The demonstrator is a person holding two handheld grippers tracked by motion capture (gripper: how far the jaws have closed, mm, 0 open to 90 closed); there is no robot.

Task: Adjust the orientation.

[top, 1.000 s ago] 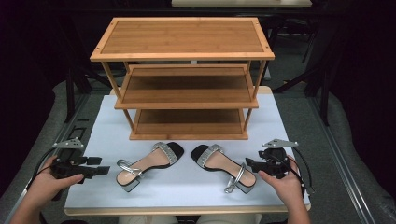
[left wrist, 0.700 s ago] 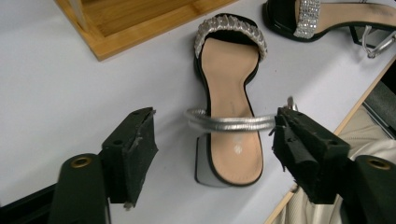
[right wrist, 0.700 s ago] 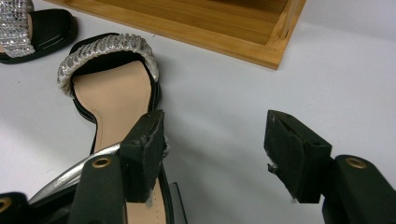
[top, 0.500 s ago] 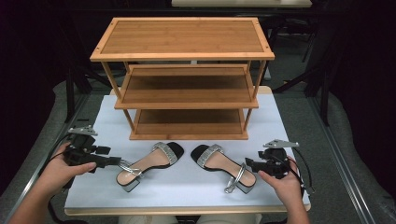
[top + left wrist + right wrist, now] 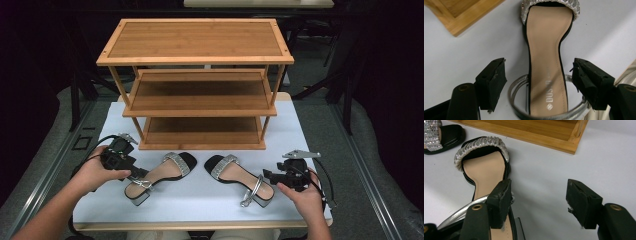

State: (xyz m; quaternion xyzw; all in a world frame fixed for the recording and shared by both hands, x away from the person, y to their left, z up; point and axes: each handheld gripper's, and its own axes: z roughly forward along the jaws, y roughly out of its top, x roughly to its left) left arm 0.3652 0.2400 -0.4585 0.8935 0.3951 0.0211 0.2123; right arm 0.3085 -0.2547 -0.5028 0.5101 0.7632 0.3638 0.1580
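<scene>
Lying at seven o'clock of the shoe rack (image 5: 200,112), the left sandal (image 5: 157,175) is sitting between the left gripper (image 5: 539,82)'s wide-open, empty jaws (heel strap framed); closing squarely across the heel seems wisest. The right gripper (image 5: 270,176) is gaping empty beside the right sandal (image 5: 240,177).

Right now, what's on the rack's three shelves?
The top, middle and bottom shelves of the wooden rack look bare. The backs of the lower two are shadowed and partly covered. Both sandals lie on the table in front.
</scene>
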